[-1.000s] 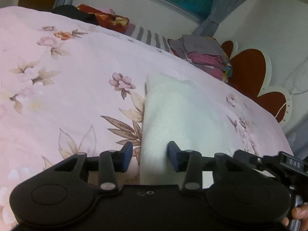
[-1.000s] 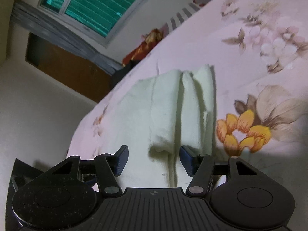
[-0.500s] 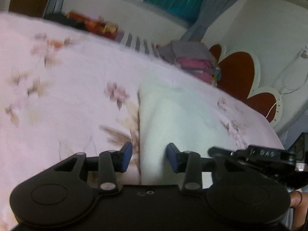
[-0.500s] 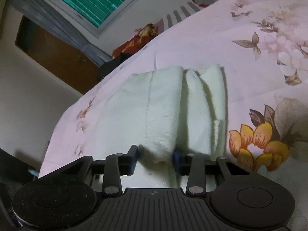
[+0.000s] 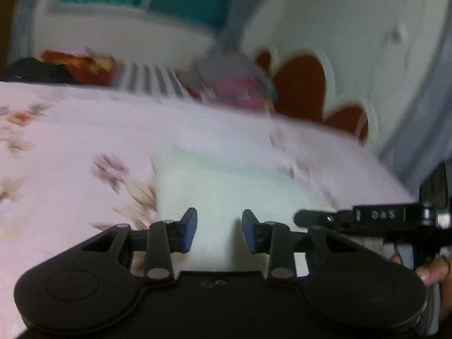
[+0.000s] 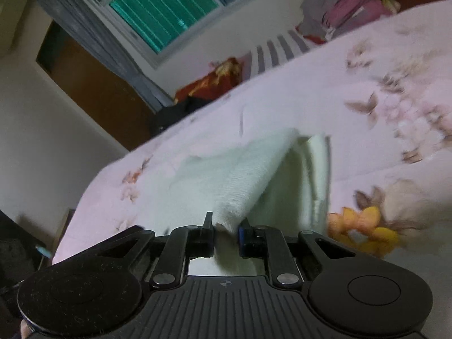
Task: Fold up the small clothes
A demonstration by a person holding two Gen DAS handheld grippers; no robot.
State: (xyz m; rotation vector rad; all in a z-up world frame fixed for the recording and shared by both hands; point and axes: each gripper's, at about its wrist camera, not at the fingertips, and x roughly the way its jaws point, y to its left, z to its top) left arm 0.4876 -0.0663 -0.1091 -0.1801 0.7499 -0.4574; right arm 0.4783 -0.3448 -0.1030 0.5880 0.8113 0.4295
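1. The pale cream ribbed knit garment (image 6: 243, 175) lies on the pink floral bedsheet (image 6: 367, 65), near the bed's close edge; one layer is raised off the layers under it.
2. The right gripper (image 6: 226, 231) has its jaws drawn close on the near corner of that raised layer, with cloth pinched between the blue pads, so it appears to have a firm hold.
3. The left gripper (image 5: 219, 230) stands with its jaws parted over the garment's near edge (image 5: 214, 197). The blue pads (image 5: 189, 230) sit to either side of the cloth and hold nothing. That view is blurred, so I cannot tell whether they touch the fabric.
4. The step in hand looks like carrying the pinched layer across to make a fold.
5. To do it well, keep the right grip tight and lift only high enough for the layer to clear the rest.
6. Move in a smooth arc so the knit does not stretch or drag the lower layers.
7. The left tongs could press the near edge to anchor it.
8. Lay the lifted edge down parallel to the opposite edge before letting go.
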